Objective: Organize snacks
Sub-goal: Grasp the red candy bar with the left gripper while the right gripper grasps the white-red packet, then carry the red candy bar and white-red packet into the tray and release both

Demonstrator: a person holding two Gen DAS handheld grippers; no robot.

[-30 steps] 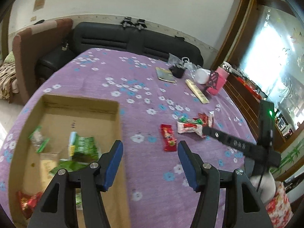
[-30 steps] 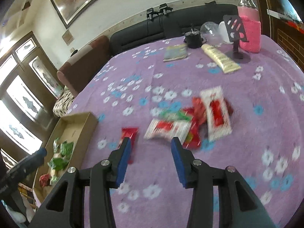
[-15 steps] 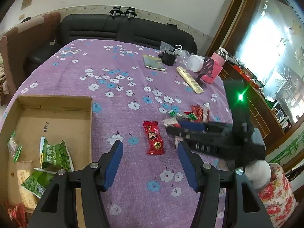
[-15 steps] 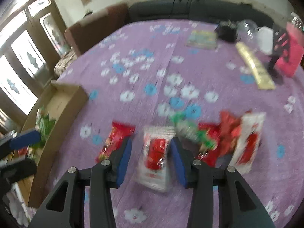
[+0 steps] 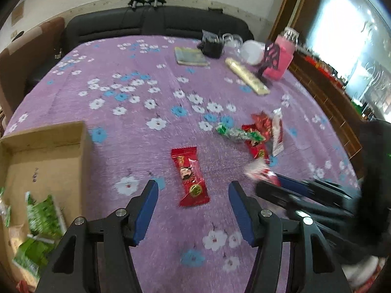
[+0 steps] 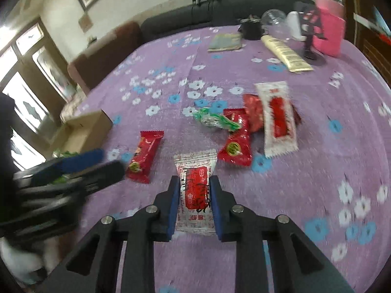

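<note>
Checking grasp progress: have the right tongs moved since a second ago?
Yes. The right tongs have closed in on the white-and-red packet, which earlier lay ahead beside the snack pile.

left gripper (image 5: 193, 208): black frame, blue finger pads, silver screws | right gripper (image 6: 194, 202): same black frame, blue pads, silver screws, green indicator light on body

Printing shows on the white-and-red snack packet (image 6: 195, 190) and on the red wrapper (image 5: 190, 176), but blur leaves none of it readable.
</note>
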